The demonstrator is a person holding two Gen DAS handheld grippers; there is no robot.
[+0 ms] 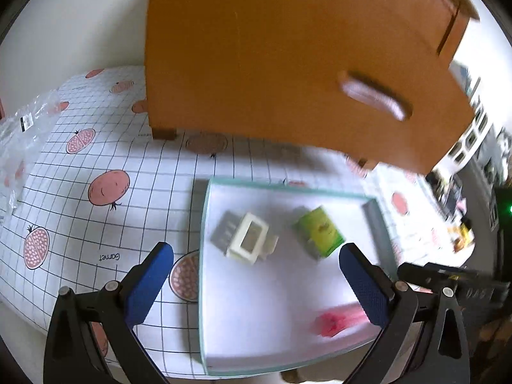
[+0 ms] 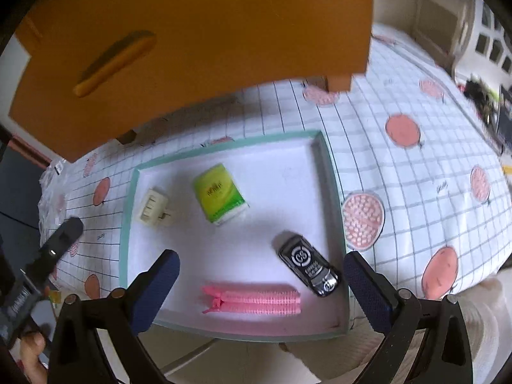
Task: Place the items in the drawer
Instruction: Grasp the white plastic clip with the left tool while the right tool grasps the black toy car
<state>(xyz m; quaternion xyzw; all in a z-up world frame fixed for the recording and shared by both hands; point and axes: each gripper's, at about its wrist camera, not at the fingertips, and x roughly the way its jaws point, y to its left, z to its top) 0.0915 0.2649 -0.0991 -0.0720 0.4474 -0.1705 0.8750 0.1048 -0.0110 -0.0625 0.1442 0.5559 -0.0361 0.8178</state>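
An orange wooden drawer unit stands at the back of the table, its front with a long handle. Before it lies a shallow white tray with a teal rim. In the tray lie a cream plug adapter, a green tissue pack, a pink zipper and a black toy car. My left gripper hovers open above the tray's near half. My right gripper is open over the zipper.
A grid tablecloth with pink fruit prints covers the table. A clear plastic bag lies at the far left. The other gripper's black body shows left of the tray. Room furniture stands beyond the table's right edge.
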